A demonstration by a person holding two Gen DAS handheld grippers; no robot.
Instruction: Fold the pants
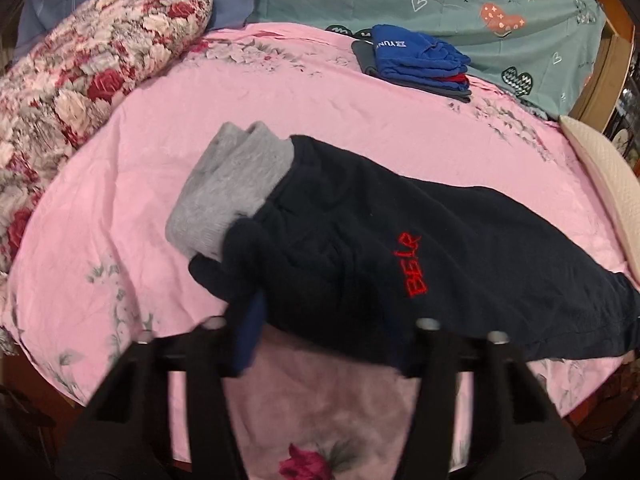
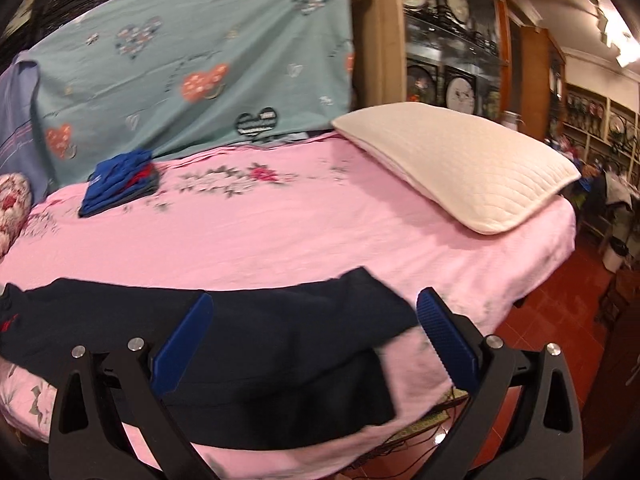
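Pants [image 1: 400, 240]: dark navy, lying across the pink bed sheet [image 1: 320, 92] near its front edge; red stitched lettering [image 1: 412, 266] on the cloth; grey lining [image 1: 228, 184] shows at the turned-out end on the left

Pants, right wrist view [image 2: 288, 344]: the other end spreads flat on the sheet, one corner reaching the bed's front edge

Left gripper [image 1: 320, 344]: low over the near edge of the pants; one blue finger [image 1: 250, 336] shows just under the dark cloth, the other is hidden by it; I cannot tell whether the fingers pinch the cloth or stand apart

Right gripper [image 2: 316, 344]: fingers wide apart, blue ribbed pads [image 2: 448, 344] on either side of the pants end, holding nothing; whether they touch the cloth is not clear

Folded stack [image 1: 420, 64]: blue, red and dark clothes piled at the far side of the bed, well apart from the pants

White pillow [image 2: 460, 164]: at the right end of the bed

Floral quilt [image 1: 92, 64]: rolled up at the left end

Teal cloth with hearts [image 2: 192, 64]: hanging behind the bed
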